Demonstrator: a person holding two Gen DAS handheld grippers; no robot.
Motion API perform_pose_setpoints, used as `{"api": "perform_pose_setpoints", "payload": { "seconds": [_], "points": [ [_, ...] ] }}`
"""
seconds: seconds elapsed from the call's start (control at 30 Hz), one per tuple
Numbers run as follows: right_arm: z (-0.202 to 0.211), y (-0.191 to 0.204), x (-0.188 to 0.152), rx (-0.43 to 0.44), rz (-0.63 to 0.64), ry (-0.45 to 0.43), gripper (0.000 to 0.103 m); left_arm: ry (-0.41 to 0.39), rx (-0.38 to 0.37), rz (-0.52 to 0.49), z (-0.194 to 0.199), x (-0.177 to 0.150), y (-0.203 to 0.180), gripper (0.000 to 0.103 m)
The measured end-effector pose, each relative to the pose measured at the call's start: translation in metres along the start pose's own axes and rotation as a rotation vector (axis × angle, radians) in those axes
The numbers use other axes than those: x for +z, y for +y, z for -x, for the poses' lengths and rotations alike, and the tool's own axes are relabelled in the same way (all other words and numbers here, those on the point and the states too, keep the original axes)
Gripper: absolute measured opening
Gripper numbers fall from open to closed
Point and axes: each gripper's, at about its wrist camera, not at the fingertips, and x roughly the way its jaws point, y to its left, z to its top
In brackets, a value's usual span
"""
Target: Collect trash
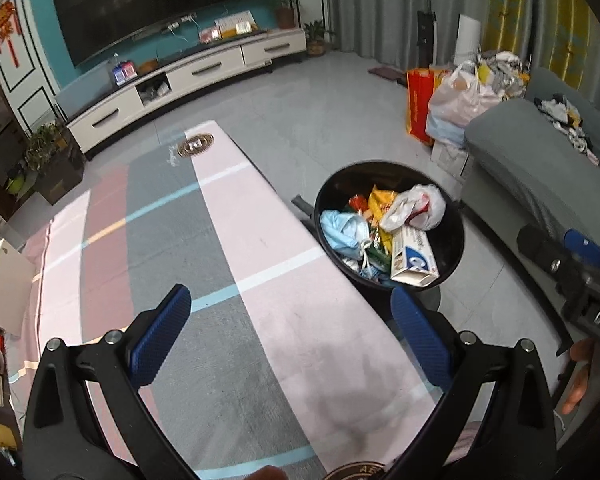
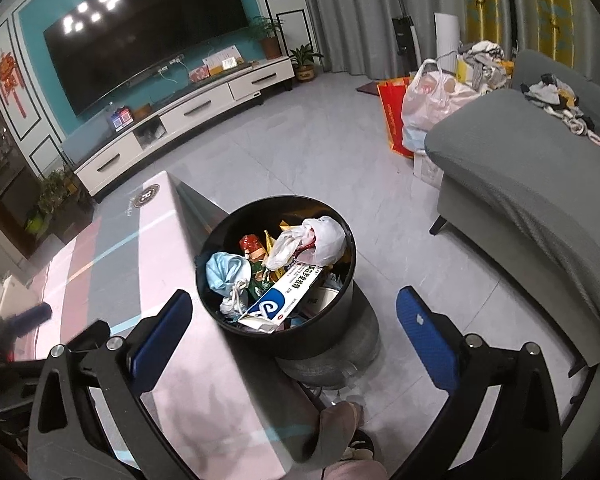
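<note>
A round black trash bin (image 2: 332, 320) stands on the floor beside the table, holding a white carton (image 2: 280, 300), a blue face mask (image 2: 224, 272), a crumpled white plastic bag (image 2: 324, 240) and colourful wrappers. In the left wrist view the same bin (image 1: 452, 248) lies right of the table. My right gripper (image 2: 294, 320) hangs above the bin, open, with nothing between its blue pads. My left gripper (image 1: 290, 320) is over the table (image 1: 228, 256), open and empty. The right gripper's blue-tipped finger (image 1: 584, 248) shows at the far right of the left wrist view.
The table wears a pink and grey striped cloth. A grey sofa (image 2: 532, 184) stands at the right, with bags (image 2: 424, 100) piled beyond it. A white TV cabinet (image 2: 188, 116) and television line the far wall. A foot (image 2: 344, 420) stands by the bin.
</note>
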Motion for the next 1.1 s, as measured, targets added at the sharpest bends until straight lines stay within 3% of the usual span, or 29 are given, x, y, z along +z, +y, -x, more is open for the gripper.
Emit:
{"api": "perform_pose_setpoints", "payload": {
  "seconds": [0.33,0.6,0.73,1.1],
  "points": [
    [0.053,0.021,-0.004,0.018,0.078,-0.019,0.1,-0.061,-0.007,0.102,0.062,0.001,0.019,0.1],
    [0.087,0.034,0.005,0.001,0.098,-0.064,0.1,-0.106,0.07,0.139,0.097,0.008,0.036,0.1],
    [0.092,0.039,0.006,0.005,0.113,-0.07,0.1,-0.093,0.113,0.125,0.099,0.008,0.033,0.1],
    [0.069,0.046,-0.004,-0.017,0.146,-0.018,0.1,-0.044,0.112,0.121,0.085,-0.009,0.025,0.1]
  ]
}}
